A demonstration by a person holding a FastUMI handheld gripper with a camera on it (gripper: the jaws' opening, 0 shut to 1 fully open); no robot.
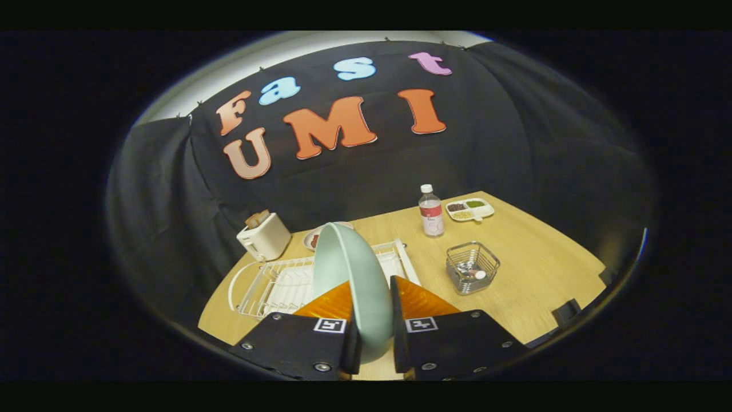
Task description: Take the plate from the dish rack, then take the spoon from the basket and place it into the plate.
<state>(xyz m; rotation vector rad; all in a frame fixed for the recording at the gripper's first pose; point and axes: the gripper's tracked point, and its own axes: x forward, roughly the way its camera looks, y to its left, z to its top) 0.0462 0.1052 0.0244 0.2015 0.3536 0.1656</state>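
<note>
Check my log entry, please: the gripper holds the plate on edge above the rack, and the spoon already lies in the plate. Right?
Not quite. In the gripper view the spoon lies in the basket, not the plate. The gripper does hold the plate on edge above the rack.

The plate (351,274), held upright on edge between the fingers (374,326), hides the middle of the dish rack (274,283) and most of a small dish (313,237) on the far side. Its lower rim dips out of sight between the fingers. The spoon (473,276) in the wire basket (472,266) is too small to make out beyond a pale tip. The contents of the far divided tray (470,210) are too small to tell. The near edge of the surface (532,274) is cut off.
</note>
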